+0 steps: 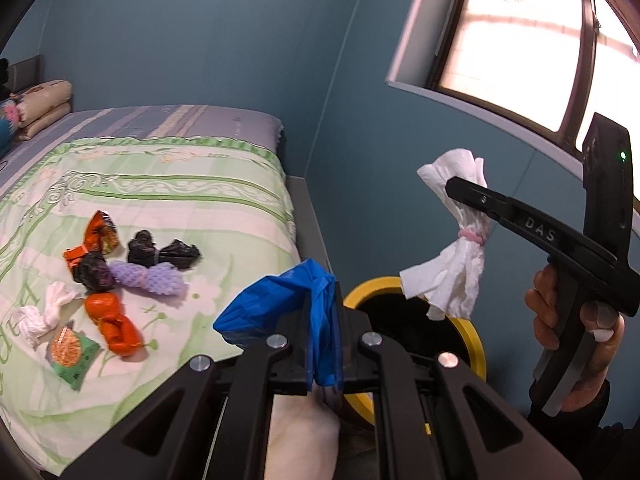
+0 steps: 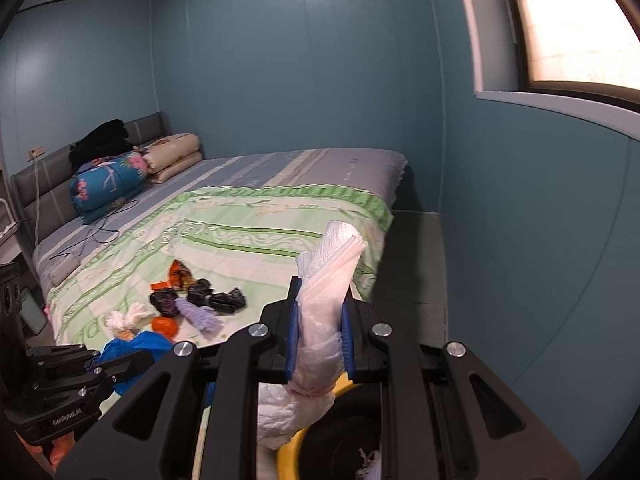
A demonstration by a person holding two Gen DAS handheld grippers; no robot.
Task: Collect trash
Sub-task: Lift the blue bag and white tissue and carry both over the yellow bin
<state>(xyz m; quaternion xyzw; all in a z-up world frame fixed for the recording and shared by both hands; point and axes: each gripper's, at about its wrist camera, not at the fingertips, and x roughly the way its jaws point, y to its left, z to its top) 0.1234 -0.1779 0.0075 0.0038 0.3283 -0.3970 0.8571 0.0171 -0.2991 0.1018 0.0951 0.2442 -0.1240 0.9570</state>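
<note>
**Both tools loaded, lining up over the bin**

I've got the left tool (image 1: 320, 320) clamped on a blue plastic wad (image 1: 276, 312) and the right tool (image 2: 320, 336) pinching a white paper bundle (image 2: 326, 292), tied at its middle with a pink band. The yellow-rimmed bin (image 1: 476, 340) sits on the floor just beside the bed (image 1: 180, 200), right under both loads. The paper hangs over the bin's mouth; the blue wad looks nearer the rim on the bed side.

To do this drop well, I'd want each load squarely over the dark opening before letting go, because both are light and floppy and could snag on the rim or drift onto the floor. I'd bring the tools low and release one at a time.

More trash waits on the bedspread: orange wrappers (image 1: 114, 324), black bags (image 1: 162, 254), a purple wad (image 1: 150, 280), white tissue (image 1: 44, 312), a green packet (image 1: 72, 354).
</note>
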